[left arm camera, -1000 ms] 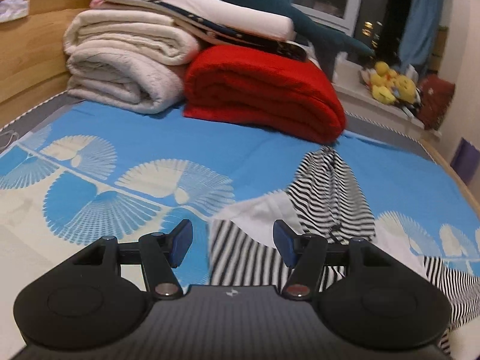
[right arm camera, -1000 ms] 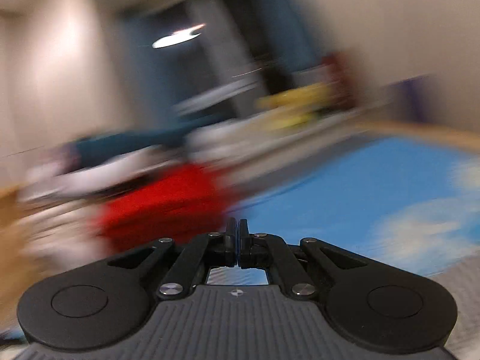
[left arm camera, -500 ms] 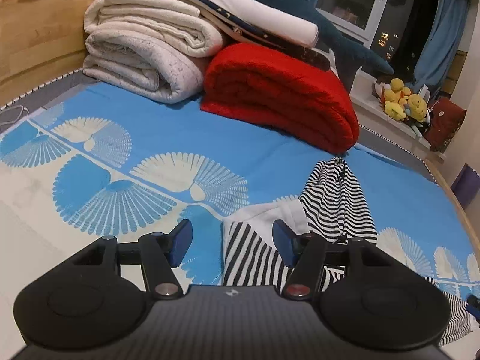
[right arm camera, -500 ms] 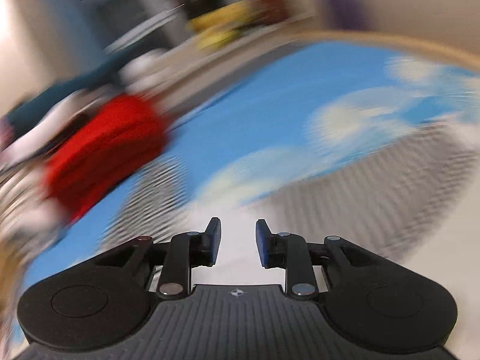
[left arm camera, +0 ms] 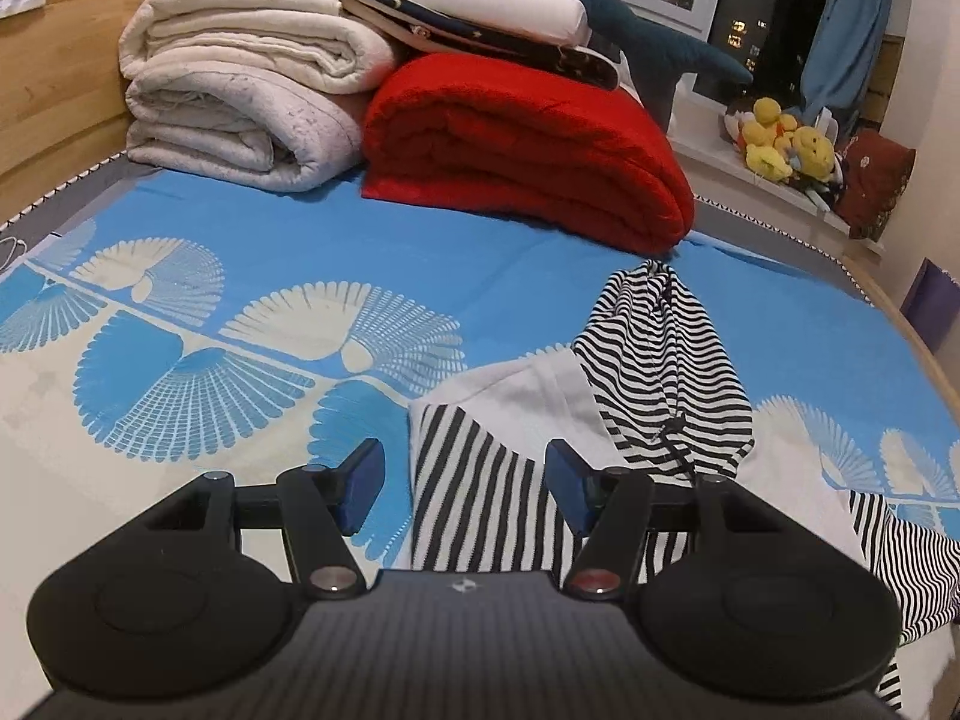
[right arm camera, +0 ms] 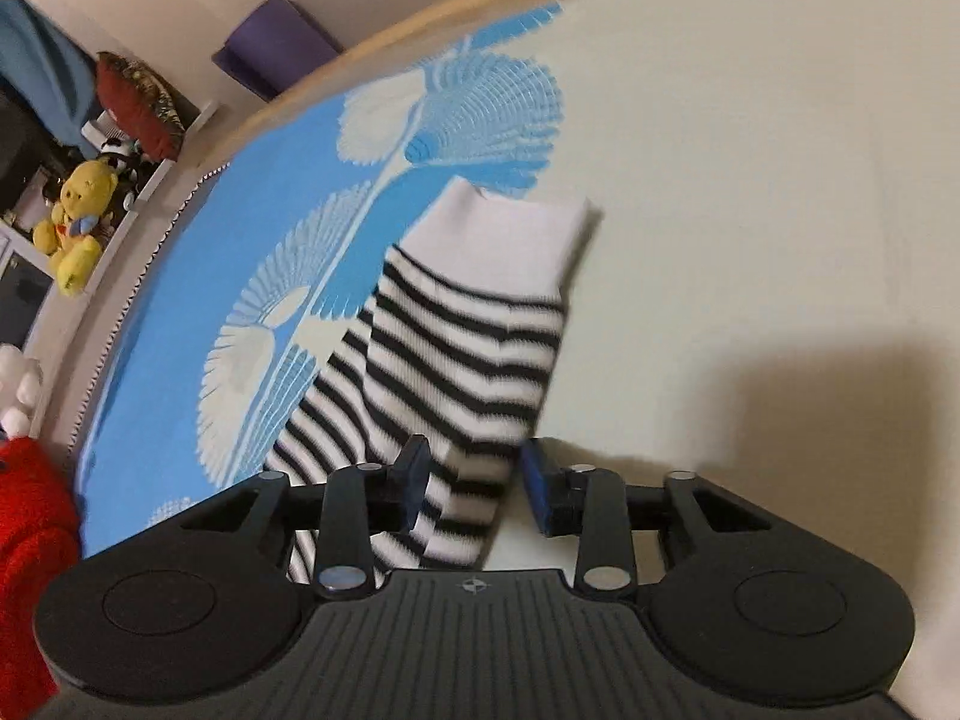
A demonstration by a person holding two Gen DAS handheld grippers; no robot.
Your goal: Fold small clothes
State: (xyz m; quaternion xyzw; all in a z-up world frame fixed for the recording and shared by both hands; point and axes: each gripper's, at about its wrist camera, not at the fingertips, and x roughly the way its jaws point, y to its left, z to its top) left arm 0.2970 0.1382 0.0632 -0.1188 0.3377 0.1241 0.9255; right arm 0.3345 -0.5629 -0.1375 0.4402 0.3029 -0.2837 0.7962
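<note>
A black-and-white striped hooded garment (left arm camera: 660,372) with a white lining lies crumpled on the blue patterned bed sheet (left arm camera: 300,252). My left gripper (left arm camera: 465,474) hovers open just above the garment's near left edge, its pads touching nothing. In the right wrist view, a striped sleeve (right arm camera: 468,330) with a white cuff lies flat on the sheet. My right gripper (right arm camera: 471,480) is low over the sleeve with the cloth between its jaws, which are closing. The left pad sits at the cloth and the right pad stands clear of it.
A folded red blanket (left arm camera: 528,144) and stacked cream blankets (left arm camera: 240,102) fill the far end of the bed. Plush toys (left arm camera: 786,144) sit on a sill beyond. The wooden bed edge (right arm camera: 480,18) curves behind the sleeve, with a yellow plush toy (right arm camera: 78,222) past it.
My right gripper swung down from facing the room to the striped sleeve, and its jaws went from shut to apart. The left gripper stayed open and nearly in place.
</note>
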